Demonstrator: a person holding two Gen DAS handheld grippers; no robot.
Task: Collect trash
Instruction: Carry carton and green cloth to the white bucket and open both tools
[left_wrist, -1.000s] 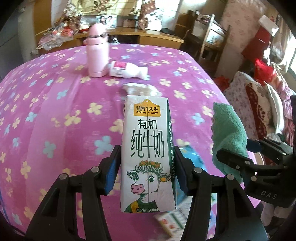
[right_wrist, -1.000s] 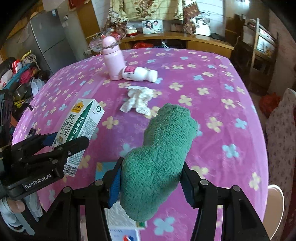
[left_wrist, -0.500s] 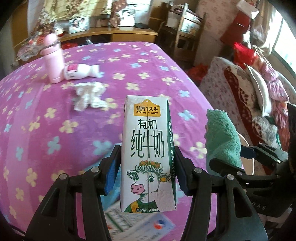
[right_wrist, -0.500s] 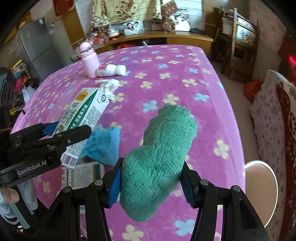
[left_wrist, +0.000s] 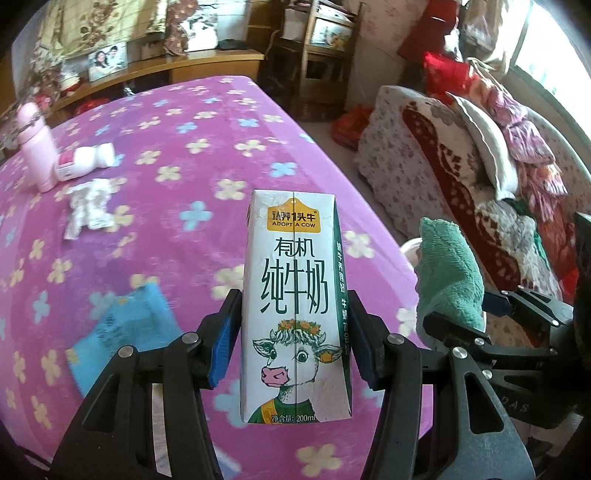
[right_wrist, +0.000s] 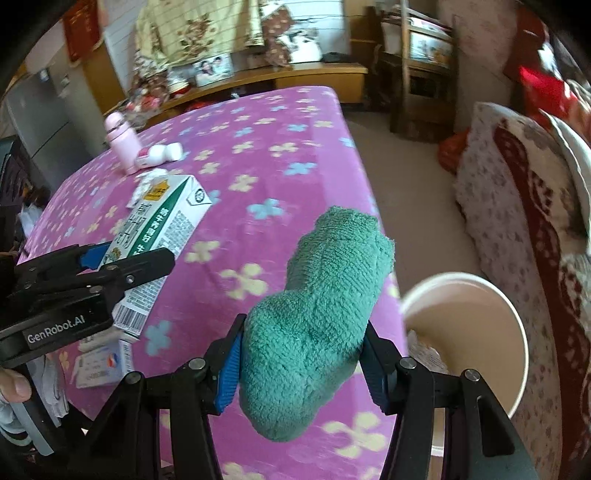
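My left gripper (left_wrist: 293, 343) is shut on a white milk carton (left_wrist: 295, 295) with a cow printed on it, held upright above the purple flowered table (left_wrist: 166, 206). The same carton (right_wrist: 159, 236) and left gripper (right_wrist: 122, 266) show at the left of the right wrist view. A rolled green cloth (right_wrist: 321, 310) sits squeezed between the pads of my right gripper (right_wrist: 301, 365); from the left wrist view the green cloth (left_wrist: 448, 277) is at the right. A white bin (right_wrist: 469, 332) stands on the floor just past the table's right edge, beside the cloth.
On the table lie a crumpled tissue (left_wrist: 90, 206), a small white bottle on its side (left_wrist: 83, 162), an upright pink flask (left_wrist: 37, 147), a blue packet (left_wrist: 122, 332) and a printed box (right_wrist: 99, 365). A cushioned sofa (left_wrist: 480, 177) stands to the right.
Both grippers have swung to the right across the table with carton and cloth still held. The white bin has come into the right wrist view, and the flask and tissue have slid left.
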